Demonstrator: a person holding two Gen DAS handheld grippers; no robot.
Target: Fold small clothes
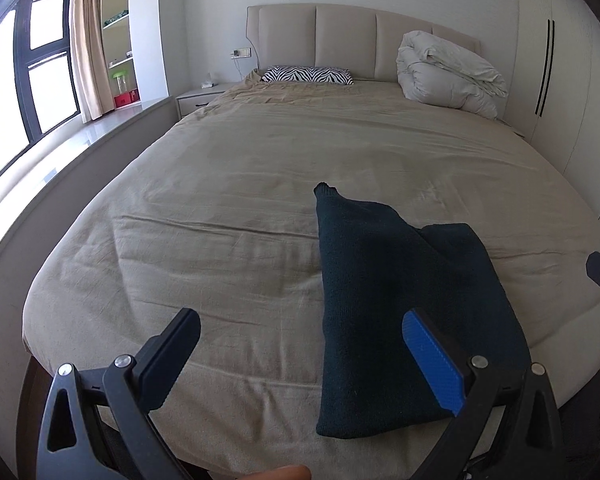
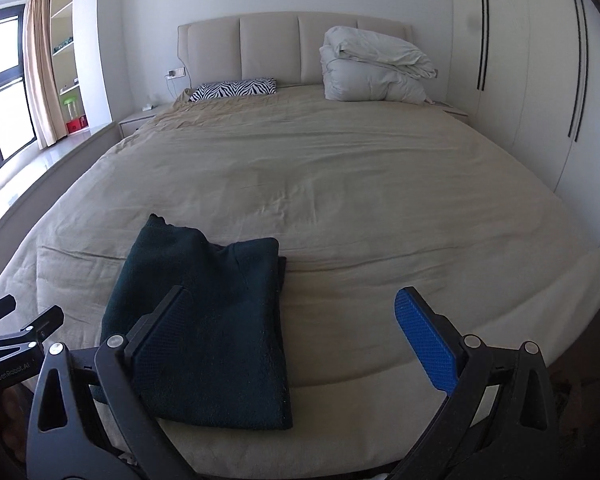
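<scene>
A folded dark-green knit garment (image 2: 204, 332) lies near the foot edge of the beige-sheeted bed (image 2: 340, 200); both grippers, left (image 1: 300, 360) and right (image 2: 296, 344), hover with jaws released, bare sheet around.

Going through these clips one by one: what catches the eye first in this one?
The dark green garment stands out, lying partly folded near the foot of the beige bed. Both tools, left and right, are open and hold nothing. Far back, a zebra pillow and a bundled white duvet lie by the headboard.

A dark teal knit garment (image 2: 204, 316), seemingly folded, lies flat on bed.
</scene>
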